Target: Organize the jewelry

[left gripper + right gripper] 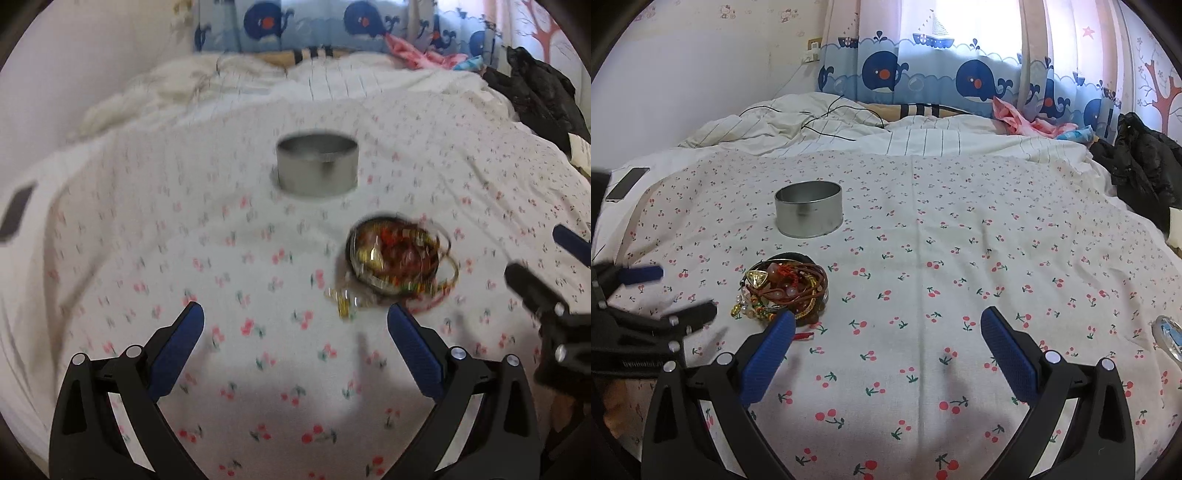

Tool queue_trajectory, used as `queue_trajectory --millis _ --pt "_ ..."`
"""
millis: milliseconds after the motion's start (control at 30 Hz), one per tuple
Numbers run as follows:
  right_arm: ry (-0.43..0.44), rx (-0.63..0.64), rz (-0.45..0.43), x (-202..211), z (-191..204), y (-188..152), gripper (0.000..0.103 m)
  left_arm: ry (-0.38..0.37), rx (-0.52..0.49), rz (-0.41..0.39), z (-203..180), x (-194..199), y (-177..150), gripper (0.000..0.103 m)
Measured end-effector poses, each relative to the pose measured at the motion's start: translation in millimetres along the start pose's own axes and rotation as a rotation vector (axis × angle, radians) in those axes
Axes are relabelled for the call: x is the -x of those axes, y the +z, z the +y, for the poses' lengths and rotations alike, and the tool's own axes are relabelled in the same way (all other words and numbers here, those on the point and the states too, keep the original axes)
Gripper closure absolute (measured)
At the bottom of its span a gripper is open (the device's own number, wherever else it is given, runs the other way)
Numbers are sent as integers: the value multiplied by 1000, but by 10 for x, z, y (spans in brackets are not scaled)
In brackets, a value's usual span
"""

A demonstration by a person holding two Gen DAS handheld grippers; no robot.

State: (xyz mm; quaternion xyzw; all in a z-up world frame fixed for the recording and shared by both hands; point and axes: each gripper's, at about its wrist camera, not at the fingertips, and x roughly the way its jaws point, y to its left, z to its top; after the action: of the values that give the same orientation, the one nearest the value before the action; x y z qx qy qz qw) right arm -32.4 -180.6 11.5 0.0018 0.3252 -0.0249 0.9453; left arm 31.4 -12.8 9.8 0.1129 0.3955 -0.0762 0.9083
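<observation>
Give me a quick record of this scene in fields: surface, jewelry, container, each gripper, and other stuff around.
surface: cherry-print sheet on a bed
jewelry: tangled pile of bracelets and beads heaped on a small dish, some spilling onto the sheet
container: round metal tin, open top, upright, beyond the pile, apart from it
left gripper: open, empty, near the pile
right gripper: open, empty
other: phone, black jacket, whale curtain

Home bedroom | bed under cherry-print sheet [960,236] | rumpled duvet [820,125] | whale-pattern curtain [923,74] at window
</observation>
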Motion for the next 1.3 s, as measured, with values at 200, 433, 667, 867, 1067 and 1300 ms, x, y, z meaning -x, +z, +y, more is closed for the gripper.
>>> queue_trajectory --millis 200,433,667,867,1067,1300 --pt "24 2 11 -33 28 -14 6 -17 58 12 109 -135 -18 7" --pt "35 20 26 -88 111 -23 6 -34 58 9 64 -165 -6 7" --pt "40 24 42 -126 133 -41 6 -48 50 16 5 -171 -28 7" --pt "41 26 47 -138 132 -48 6 -54 58 23 9 -154 -25 7" --pt "43 14 53 -147 103 -61 6 -57 59 28 19 -158 -22 7" --pt "44 9 55 -156 88 -52 6 -54 59 37 22 -177 -23 7"
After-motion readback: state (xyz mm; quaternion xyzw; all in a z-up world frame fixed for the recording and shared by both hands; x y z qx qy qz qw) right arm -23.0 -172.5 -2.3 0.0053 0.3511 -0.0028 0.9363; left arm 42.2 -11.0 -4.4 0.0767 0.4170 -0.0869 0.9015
